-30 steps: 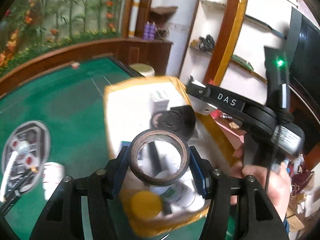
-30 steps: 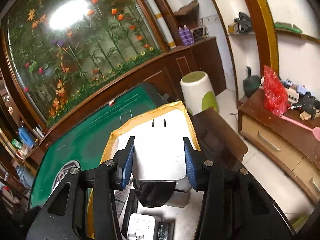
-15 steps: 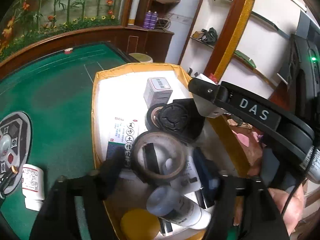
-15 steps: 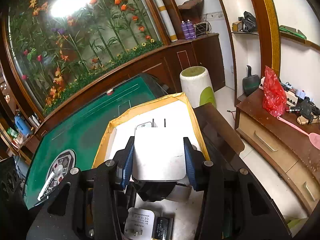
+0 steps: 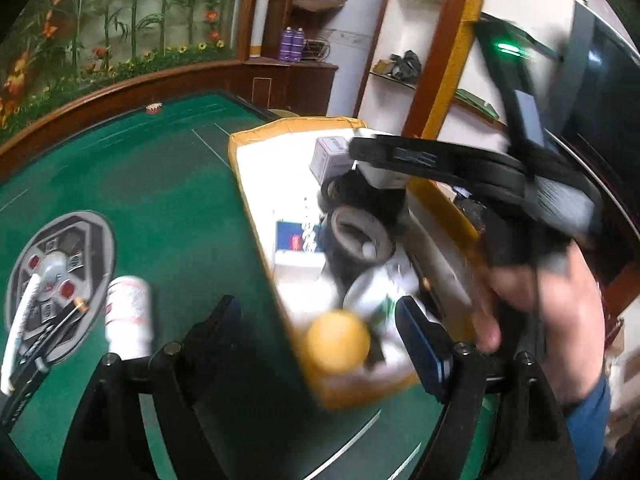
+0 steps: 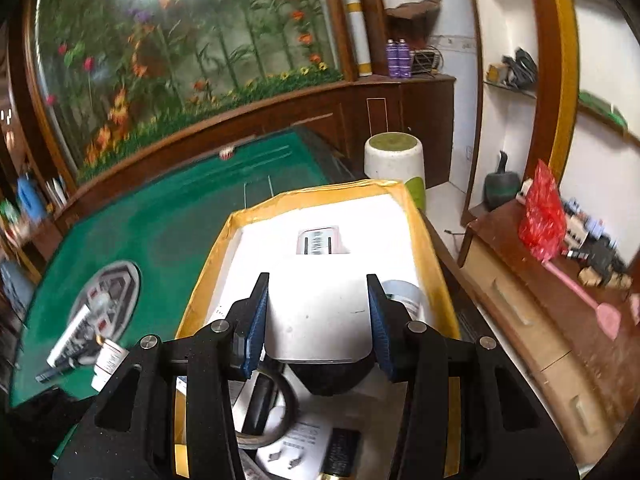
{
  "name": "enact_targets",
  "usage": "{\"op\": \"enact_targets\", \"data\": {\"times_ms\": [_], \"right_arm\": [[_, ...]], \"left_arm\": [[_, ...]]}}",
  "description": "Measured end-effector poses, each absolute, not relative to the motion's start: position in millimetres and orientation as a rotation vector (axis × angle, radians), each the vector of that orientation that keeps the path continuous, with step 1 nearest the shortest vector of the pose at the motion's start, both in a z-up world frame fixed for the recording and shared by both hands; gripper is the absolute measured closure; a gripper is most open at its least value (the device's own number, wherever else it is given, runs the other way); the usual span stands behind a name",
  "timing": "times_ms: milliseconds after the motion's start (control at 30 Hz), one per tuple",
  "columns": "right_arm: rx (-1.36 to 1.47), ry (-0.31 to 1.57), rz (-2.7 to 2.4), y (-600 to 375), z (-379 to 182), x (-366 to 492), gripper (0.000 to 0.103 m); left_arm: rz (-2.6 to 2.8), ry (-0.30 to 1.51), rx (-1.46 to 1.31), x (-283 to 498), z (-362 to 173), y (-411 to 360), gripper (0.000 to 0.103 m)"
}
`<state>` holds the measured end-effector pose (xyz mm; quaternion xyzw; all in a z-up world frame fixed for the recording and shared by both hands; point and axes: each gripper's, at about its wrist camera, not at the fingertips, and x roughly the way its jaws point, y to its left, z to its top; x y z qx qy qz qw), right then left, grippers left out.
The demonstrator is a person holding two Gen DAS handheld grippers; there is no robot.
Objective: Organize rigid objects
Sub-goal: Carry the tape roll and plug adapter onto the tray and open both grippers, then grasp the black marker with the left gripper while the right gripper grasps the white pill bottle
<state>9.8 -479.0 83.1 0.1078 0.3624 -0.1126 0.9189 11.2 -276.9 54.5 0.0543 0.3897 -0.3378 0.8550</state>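
A yellow-rimmed box (image 5: pixel 256 216) with a white inside stands on the green table and holds several items. The brown tape roll (image 5: pixel 362 236) lies in it, beside a yellow ball (image 5: pixel 338 340). My left gripper (image 5: pixel 320 320) is open and empty, above the box's near corner. My right gripper (image 6: pixel 318 316) is shut on a white rounded device (image 6: pixel 318 320) with a black underside, held over the box (image 6: pixel 432 240). In the left wrist view the right gripper's body (image 5: pixel 460 164) reaches over the box.
A white pill bottle (image 5: pixel 128 316) lies on the green table left of the box, next to a grey oval panel (image 5: pixel 60 280) with pens. A white stool (image 6: pixel 394 160) stands beyond the table. A wooden cabinet (image 6: pixel 560 320) stands at right.
My left gripper opened and let go of the tape roll, which now lies in the box; the gripper pulled back and left. My right gripper still holds the white device over the box.
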Motion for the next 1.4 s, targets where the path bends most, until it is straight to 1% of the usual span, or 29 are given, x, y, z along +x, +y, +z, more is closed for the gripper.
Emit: {"op": "enact_targets", "data": {"times_ms": [100, 233, 333, 433, 500, 533, 567, 633, 867, 1033, 1167, 1267, 1400], "right_arm": [[0.193, 0.798, -0.225, -469, 78, 24, 0.059], [0.173, 0.858, -0.223, -458, 71, 41, 0.059], [0.124, 0.875, -0.276, -450, 67, 48, 0.059], [0.15, 0.865, -0.287, -452, 68, 49, 0.058], [0.177, 0.838, -0.272, -453, 70, 44, 0.055], [0.198, 0.819, -0.263, -453, 71, 41, 0.052], [0.212, 0.792, -0.265, -453, 74, 35, 0.045], [0.22, 0.745, -0.291, -453, 81, 26, 0.038], [0.336, 0.546, -0.354, -455, 100, -19, 0.037], [0.359, 0.368, -0.307, -418, 112, -56, 0.037], [0.307, 0.341, -0.24, -376, 113, -63, 0.037], [0.247, 0.374, -0.205, -350, 108, -58, 0.037], [0.176, 0.438, -0.125, -319, 95, -49, 0.037]], "left_arm": [[-0.693, 0.79, 0.135, -1, 56, -255, 0.023], [-0.658, 0.795, 0.117, -2, 51, -230, 0.023], [-0.64, 0.804, 0.107, 1, 49, -216, 0.023], [-0.621, 0.821, 0.077, 7, 47, -207, 0.023], [-0.621, 0.853, 0.046, 13, 43, -207, 0.023], [-0.622, 0.87, 0.04, 15, 40, -208, 0.023], [-0.624, 0.885, 0.041, 14, 37, -208, 0.023], [-0.616, 0.887, 0.048, 14, 36, -209, 0.023], [-0.608, 0.847, 0.106, 4, 40, -214, 0.023], [-0.602, 0.822, 0.099, 7, 46, -205, 0.023], [-0.55, 0.765, 0.086, 13, 62, -184, 0.023], [-0.425, 0.645, 0.105, 18, 84, -148, 0.023], [-0.353, 0.617, 0.051, 30, 93, -92, 0.023]]}}
